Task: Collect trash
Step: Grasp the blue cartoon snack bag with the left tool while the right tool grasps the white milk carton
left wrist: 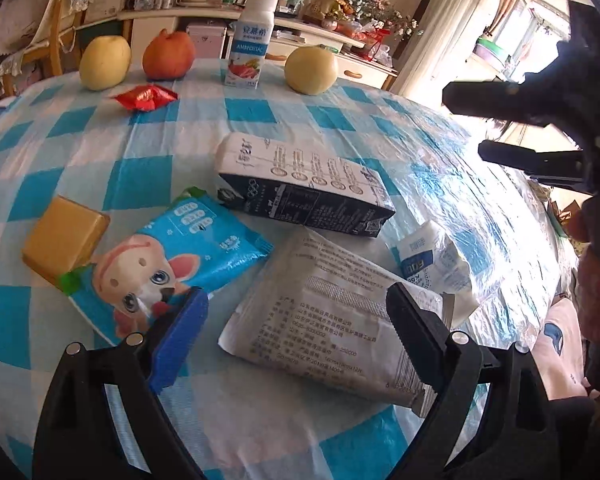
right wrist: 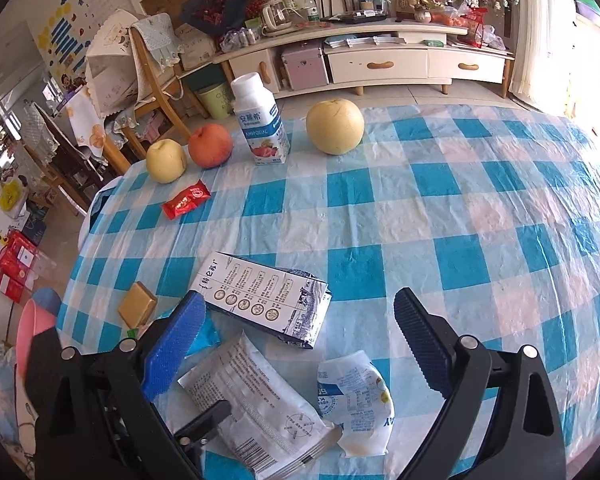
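Note:
Trash lies on a blue-checked tablecloth (right wrist: 440, 216). A white printed wrapper (left wrist: 312, 312) (right wrist: 256, 400) sits nearest, with a flattened milk carton (left wrist: 304, 184) (right wrist: 264, 296) behind it and a crumpled white-blue pouch (left wrist: 432, 264) (right wrist: 356, 400) to its right. A blue cartoon wipes pack (left wrist: 168, 264) lies to its left, and a red wrapper (left wrist: 146, 97) (right wrist: 186, 200) farther back. My left gripper (left wrist: 296, 328) hovers open over the white wrapper, nothing between its pads. My right gripper (right wrist: 300, 332) is open above the carton and pouch; it also shows in the left wrist view (left wrist: 464, 122).
A yellow block (left wrist: 64, 236) (right wrist: 137, 304) lies left of the wipes pack. Along the far edge stand two pears (right wrist: 335, 126) (right wrist: 166, 160), a red fruit (right wrist: 210, 145) and a yogurt bottle (right wrist: 262, 120). Chairs (right wrist: 156, 76) and a cabinet (right wrist: 400, 60) stand beyond the table.

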